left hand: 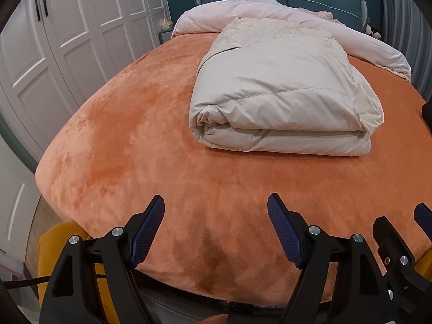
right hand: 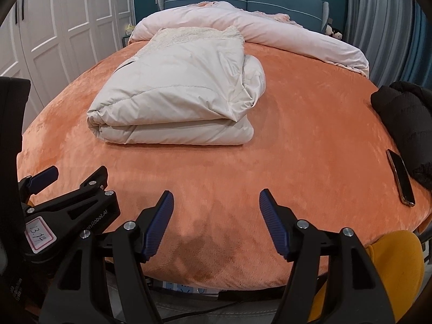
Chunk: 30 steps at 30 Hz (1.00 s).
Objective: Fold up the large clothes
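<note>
While both hand-held grippers, left [left hand: 216,226] and right [right hand: 216,222], hover agape and empty: cream padded coat [left hand: 280,100] bulky, soft, light, slippery; pinch thick folded near edge.

Near bed: bare orange cover [right hand: 216,178] lay open.
Middle: folded quilt [right hand: 175,102] blocked.
Right edge: phone [right hand: 401,181], black garment [right hand: 402,124].
Far: pink duvet [right hand: 270,32].

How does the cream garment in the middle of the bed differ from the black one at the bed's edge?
The cream garment is folded into a neat, layered rectangle; the black garment lies bunched in a loose heap. The cream one sits mid-bed, clear of other items; the black one sits at the right edge beside a phone. Both look padded and rest on the orange bed cover, and neither is held by a gripper.
</note>
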Each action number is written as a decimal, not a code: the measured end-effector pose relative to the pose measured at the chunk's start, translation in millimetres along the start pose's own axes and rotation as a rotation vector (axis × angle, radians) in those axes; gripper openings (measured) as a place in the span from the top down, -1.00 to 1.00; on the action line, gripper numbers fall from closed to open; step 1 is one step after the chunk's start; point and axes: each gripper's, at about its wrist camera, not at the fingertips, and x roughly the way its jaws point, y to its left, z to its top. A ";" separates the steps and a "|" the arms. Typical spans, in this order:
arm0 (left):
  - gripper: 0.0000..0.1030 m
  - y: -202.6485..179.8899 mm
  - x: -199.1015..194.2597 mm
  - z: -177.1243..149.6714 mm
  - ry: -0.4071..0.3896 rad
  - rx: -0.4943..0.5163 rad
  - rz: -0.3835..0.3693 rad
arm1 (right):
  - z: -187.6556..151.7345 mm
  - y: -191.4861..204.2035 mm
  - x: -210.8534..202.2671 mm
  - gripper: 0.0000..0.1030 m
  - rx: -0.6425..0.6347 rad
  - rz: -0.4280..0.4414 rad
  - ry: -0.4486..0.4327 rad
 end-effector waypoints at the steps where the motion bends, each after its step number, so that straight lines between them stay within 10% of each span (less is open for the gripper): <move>1: -0.46 0.0 -0.1 0.1 0.000 -0.002 0.000 | -0.1 -0.1 -0.2 -0.23 -0.001 -0.002 -0.001; 30: -0.45 0.9 -1.0 2.5 -0.005 -0.009 0.003 | -0.9 3.3 -2.3 -0.23 0.006 -0.004 -0.006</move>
